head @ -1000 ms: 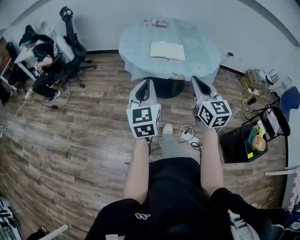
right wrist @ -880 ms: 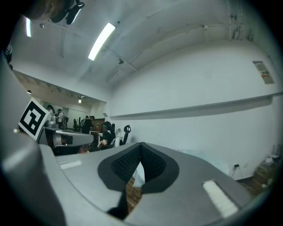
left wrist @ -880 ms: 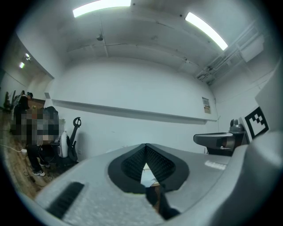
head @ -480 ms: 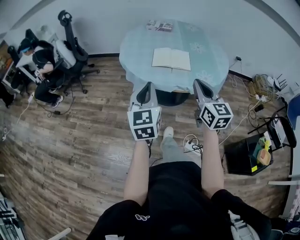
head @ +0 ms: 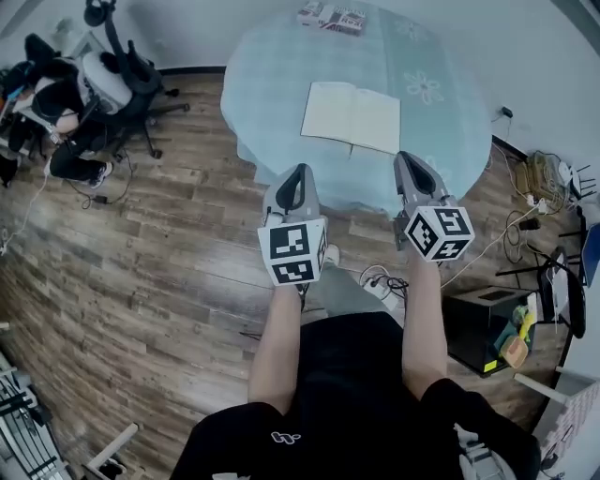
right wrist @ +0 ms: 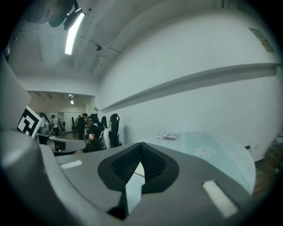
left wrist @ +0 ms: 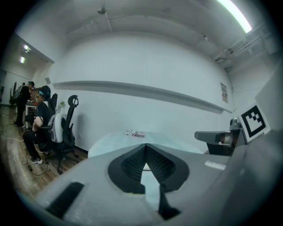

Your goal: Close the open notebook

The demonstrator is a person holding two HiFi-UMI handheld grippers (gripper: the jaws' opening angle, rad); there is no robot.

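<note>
While the open notebook (head: 352, 117) lies flat on the round table (head: 267, 80), left gripper (head: 299, 171) and right gripper (head: 405, 158) level near it, both pairs of jaws together, nothing held.

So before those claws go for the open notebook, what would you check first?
1. Notebook lies open and flat on the table: ok.
2. Pages free of other things: ok; the printed packet sits apart at the far edge.
3. Left claw empty: ok, jaws together on nothing.
4. Right claw empty: ok, jaws together on nothing.
5. Claws at the notebook: not ok; neither touches it yet, both are near the table's near edge.
</note>
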